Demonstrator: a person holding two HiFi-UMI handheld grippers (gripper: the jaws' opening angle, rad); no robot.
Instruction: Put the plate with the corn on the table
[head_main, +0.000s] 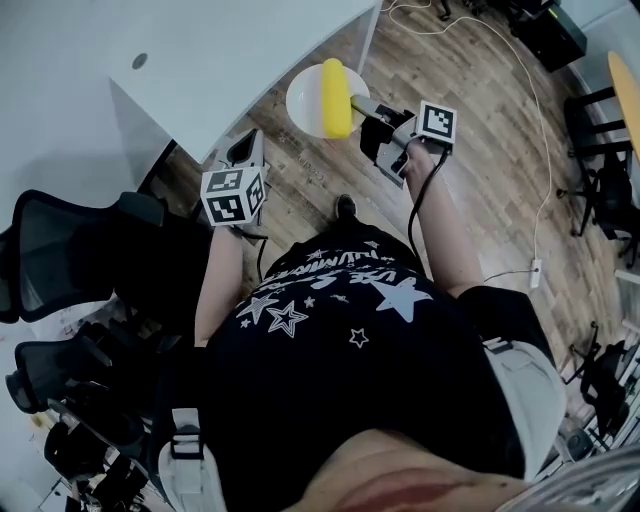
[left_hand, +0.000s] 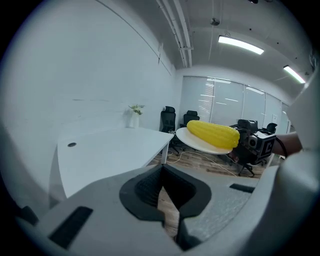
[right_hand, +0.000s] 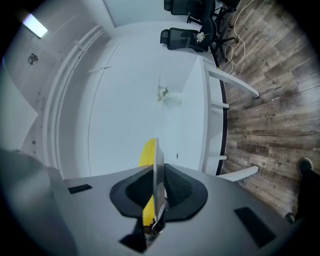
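Note:
A white plate (head_main: 305, 100) carrying a yellow corn cob (head_main: 337, 97) hangs in the air over the wooden floor, just off the corner of the white table (head_main: 200, 60). My right gripper (head_main: 365, 110) is shut on the plate's near rim. In the right gripper view the plate (right_hand: 158, 170) shows edge-on between the jaws, with the corn (right_hand: 147, 155) to its left. My left gripper (head_main: 246, 152) hovers lower left of the plate, apart from it, shut and holding nothing. From its view the plate (left_hand: 200, 142) and corn (left_hand: 214, 134) float right of the table (left_hand: 110, 145).
Black office chairs (head_main: 80, 260) crowd the left side beside the table. A white cable (head_main: 540, 150) runs across the wooden floor at the right. A small potted plant (left_hand: 134, 114) stands at the table's far end. More chairs (left_hand: 192, 117) line the back.

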